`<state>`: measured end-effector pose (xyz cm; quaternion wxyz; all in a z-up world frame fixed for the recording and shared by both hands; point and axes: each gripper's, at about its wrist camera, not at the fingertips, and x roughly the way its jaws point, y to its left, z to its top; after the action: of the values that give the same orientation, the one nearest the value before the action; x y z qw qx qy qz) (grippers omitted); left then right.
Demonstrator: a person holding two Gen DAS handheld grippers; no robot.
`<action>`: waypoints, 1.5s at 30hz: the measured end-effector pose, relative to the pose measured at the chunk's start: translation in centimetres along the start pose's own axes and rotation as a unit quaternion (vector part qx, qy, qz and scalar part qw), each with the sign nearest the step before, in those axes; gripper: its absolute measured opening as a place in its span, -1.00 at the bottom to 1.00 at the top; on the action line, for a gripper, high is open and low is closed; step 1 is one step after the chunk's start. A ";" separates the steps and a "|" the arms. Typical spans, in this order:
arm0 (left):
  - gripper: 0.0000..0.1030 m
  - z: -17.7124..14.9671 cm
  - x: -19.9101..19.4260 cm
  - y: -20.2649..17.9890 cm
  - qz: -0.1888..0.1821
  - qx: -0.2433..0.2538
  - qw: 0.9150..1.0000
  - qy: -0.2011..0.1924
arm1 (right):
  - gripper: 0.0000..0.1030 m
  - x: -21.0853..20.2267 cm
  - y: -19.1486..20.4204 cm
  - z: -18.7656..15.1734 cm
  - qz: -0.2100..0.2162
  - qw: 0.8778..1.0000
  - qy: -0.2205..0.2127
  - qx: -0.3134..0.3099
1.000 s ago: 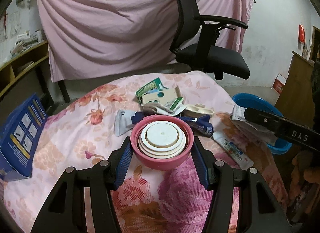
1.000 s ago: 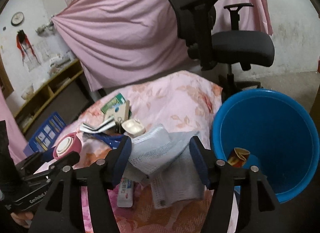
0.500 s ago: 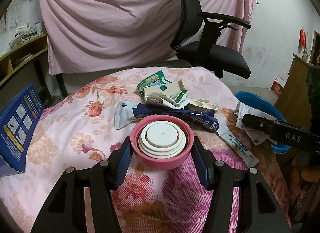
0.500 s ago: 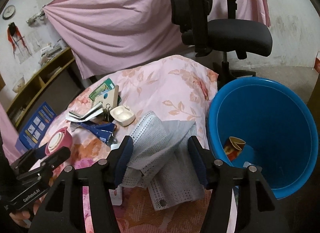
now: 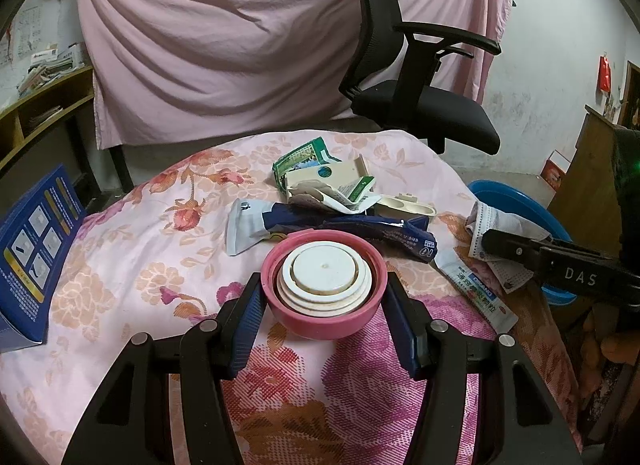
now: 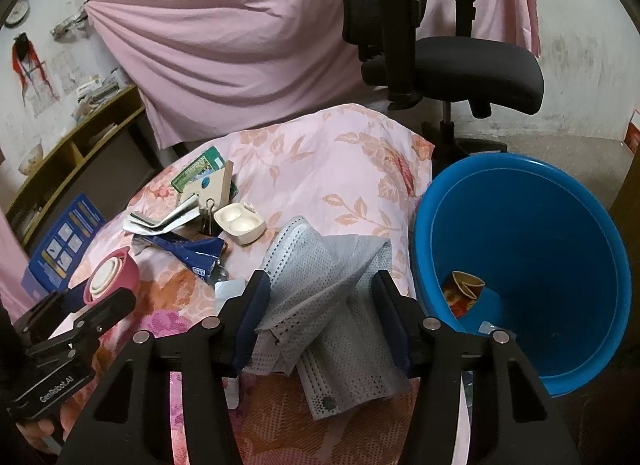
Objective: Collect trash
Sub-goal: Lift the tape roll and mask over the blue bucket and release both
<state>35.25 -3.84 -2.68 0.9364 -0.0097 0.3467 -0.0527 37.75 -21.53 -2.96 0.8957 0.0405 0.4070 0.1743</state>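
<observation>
Bare floral tablecloth point(image 5: 132, 261): open room left of the pink cap point(image 5: 324, 285). Trash heap point(image 5: 328, 193): blocks the path beyond it. Blue basin point(image 6: 528, 265): mouth open, beside the table's right edge. Office chair point(image 6: 440, 49): behind.

Perforated grey fabric seen on face masks point(image 6: 320, 285). Smooth glossy plastic noted on blue basin point(image 6: 520, 225) and pink lid point(image 5: 324, 285). Matt woven floral tablecloth point(image 5: 140, 265) observed.
</observation>
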 end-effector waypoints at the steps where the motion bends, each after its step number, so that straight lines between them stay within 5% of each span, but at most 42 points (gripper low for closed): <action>1: 0.02 0.0 0.0 0.0 0.000 0.000 1.000 0.000 | 0.01 0.0 0.1 0.0 0.000 1.000 0.001 0.000; 7: 0.02 0.0 0.3 -0.1 -0.001 0.002 1.000 0.003 | 0.00 0.1 0.2 0.0 -0.002 1.000 0.006 -0.005; 23: 0.02 1.1 -2.4 -1.4 0.001 -0.003 0.999 -0.052 | -0.77 -1.1 -0.6 -0.3 0.031 0.999 -0.029 0.001; 29: 0.02 3.2 -5.4 -3.5 0.009 0.013 0.993 -0.117 | -0.77 -5.9 -0.1 0.0 0.048 0.987 -0.155 -0.014; 37: 0.02 5.9 -8.6 -8.0 -0.017 0.038 0.978 -0.207 | -0.77 -13.2 -2.9 -0.9 0.012 0.937 -0.350 0.009; 40: 0.02 6.7 -8.9 -10.5 -0.042 0.053 0.971 -0.228 | -0.74 -14.5 -4.7 -1.2 -0.016 0.924 -0.382 0.033; 45: 0.02 7.6 -7.2 -14.8 -0.104 0.082 0.963 -0.233 | -0.72 -14.6 -8.6 -1.1 -0.035 0.924 -0.372 0.079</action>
<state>33.34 -17.95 8.57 0.9783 0.0196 0.1103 -0.1743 30.43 -34.66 4.92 0.9821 0.1588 0.0584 0.0830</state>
